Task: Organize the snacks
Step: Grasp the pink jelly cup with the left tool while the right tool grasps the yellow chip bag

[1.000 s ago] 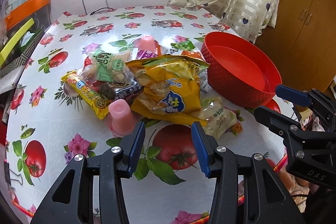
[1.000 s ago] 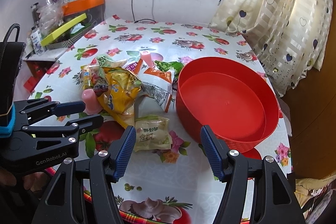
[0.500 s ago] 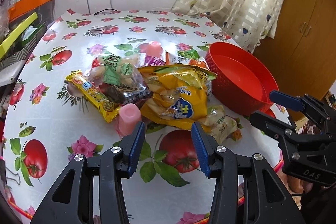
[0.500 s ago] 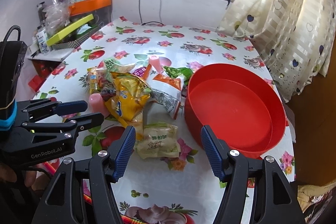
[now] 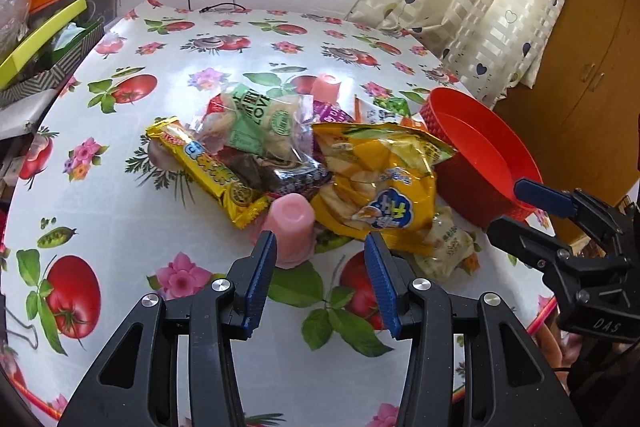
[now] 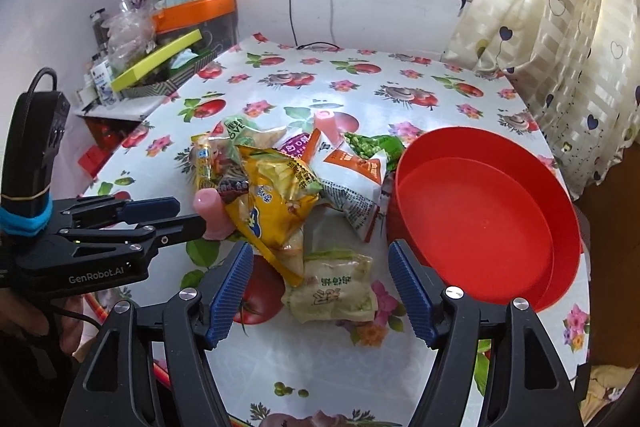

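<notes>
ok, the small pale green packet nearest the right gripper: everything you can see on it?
The small pale green packet is a flat, crinkled plastic-looking pouch, cream and light green with printed characters, seemingly sealed. It lies flat on the flowered tablecloth, at the near edge of the snack pile. Its far end tucks under the big yellow chip bag. The red basket sits to its right, apart. No gripper touches it.

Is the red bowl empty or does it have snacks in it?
Empty: the red bowl shows only its bare bottom; the snacks lie beside it.
</notes>
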A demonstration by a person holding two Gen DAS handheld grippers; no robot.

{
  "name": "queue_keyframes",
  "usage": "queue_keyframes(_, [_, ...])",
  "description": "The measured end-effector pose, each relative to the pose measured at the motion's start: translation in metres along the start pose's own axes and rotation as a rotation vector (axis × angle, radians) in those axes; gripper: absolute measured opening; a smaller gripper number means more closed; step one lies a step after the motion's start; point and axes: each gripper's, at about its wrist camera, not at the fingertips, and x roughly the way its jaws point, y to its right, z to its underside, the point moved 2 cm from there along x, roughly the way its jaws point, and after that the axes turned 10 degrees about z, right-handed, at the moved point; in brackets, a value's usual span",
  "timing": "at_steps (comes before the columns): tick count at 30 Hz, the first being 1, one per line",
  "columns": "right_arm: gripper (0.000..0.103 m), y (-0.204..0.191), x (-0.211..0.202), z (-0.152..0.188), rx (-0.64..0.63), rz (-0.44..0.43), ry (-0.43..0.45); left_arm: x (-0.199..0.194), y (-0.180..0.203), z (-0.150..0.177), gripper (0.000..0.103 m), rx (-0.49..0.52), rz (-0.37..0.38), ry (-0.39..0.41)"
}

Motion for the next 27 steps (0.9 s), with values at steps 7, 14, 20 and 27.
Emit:
queue_keyframes(7, [0.068,-0.009,0.013,-0.01,-0.008,-0.053,-0.017,0.007,-0.015,-0.002,0.047,-0.009,-0.018,-0.001])
queue_keyframes(14, [0.068,-0.018,0.033,-0.019,-0.036,-0.069,-0.046,0.017,-0.027,-0.005,0.047,-0.007,-0.03,-0.001])
queue_keyframes(20, [0.068,-0.021,0.044,-0.023,-0.044,-0.069,-0.067,0.021,-0.028,-0.006,0.047,0.003,-0.013,-0.004])
queue_keyframes(27, [0.068,-0.024,0.051,-0.024,-0.054,-0.065,-0.081,0.022,-0.027,-0.007,0.047,0.009,-0.01,-0.002])
